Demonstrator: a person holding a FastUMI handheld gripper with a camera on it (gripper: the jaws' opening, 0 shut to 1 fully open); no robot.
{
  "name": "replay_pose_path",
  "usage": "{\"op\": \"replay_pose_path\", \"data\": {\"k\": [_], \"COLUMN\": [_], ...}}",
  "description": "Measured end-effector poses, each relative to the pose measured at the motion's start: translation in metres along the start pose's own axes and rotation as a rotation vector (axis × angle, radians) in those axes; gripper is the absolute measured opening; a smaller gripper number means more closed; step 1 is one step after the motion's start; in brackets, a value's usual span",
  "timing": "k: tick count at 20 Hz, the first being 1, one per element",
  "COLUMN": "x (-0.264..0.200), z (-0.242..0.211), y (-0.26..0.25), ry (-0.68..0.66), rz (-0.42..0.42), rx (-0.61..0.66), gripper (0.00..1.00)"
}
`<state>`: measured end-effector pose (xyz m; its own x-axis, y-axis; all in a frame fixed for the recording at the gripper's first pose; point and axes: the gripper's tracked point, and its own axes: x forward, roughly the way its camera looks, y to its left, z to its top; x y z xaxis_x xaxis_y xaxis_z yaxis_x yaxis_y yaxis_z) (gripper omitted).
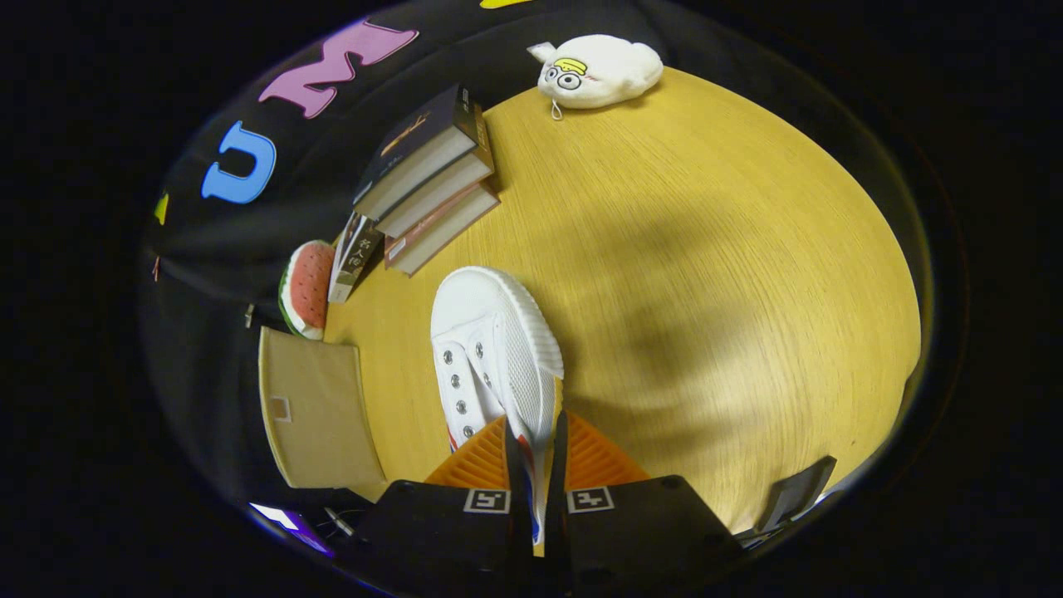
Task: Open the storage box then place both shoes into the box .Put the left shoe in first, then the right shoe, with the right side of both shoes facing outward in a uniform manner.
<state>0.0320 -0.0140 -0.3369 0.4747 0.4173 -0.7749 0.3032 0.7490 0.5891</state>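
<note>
A white canvas shoe [495,357] with metal eyelets and a red and blue stripe hangs tipped on its side above the wooden table [714,274], toe pointing away from me. My gripper [536,465] is shut on the shoe's side wall near the heel, both orange fingers [477,465] pressing on it. The tan storage box [311,411] lies to the left of the shoe, its flat beige panel facing me; I cannot tell whether it stands open.
A stack of three books [432,178] sits beyond the shoe, with another book [355,256] and a watermelon-slice toy [306,286] leaning beside it. A white plush toy [596,71] rests at the table's far edge. A dark object [797,494] lies at the near right.
</note>
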Motion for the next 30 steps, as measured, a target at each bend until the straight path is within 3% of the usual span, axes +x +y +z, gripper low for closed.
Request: {"op": "replay_pose_path", "data": {"k": [3,8,15,21,26,28,29,30], "x": [-0.024,-0.048,-0.028,0.019,0.056,0.061,0.064,0.058], "z": [0.004,-0.008,-0.064,-0.103,-0.115,-0.119,-0.12,-0.118], "y": [0.044,0.142,0.292,0.348,0.342,0.341,0.35,0.357], "ry": [-0.019,-0.006,0.088,0.153,0.172,0.183,0.18,0.182], "rz": [0.072,0.141,0.252,0.179,0.046,0.038,0.066,0.099], "rx": [0.03,-0.06,-0.148,-0.189,-0.221,-0.204,-0.179,-0.16], "gripper": [0.1,0.1,0.1,0.1,0.1,0.16,0.35,0.43]}}
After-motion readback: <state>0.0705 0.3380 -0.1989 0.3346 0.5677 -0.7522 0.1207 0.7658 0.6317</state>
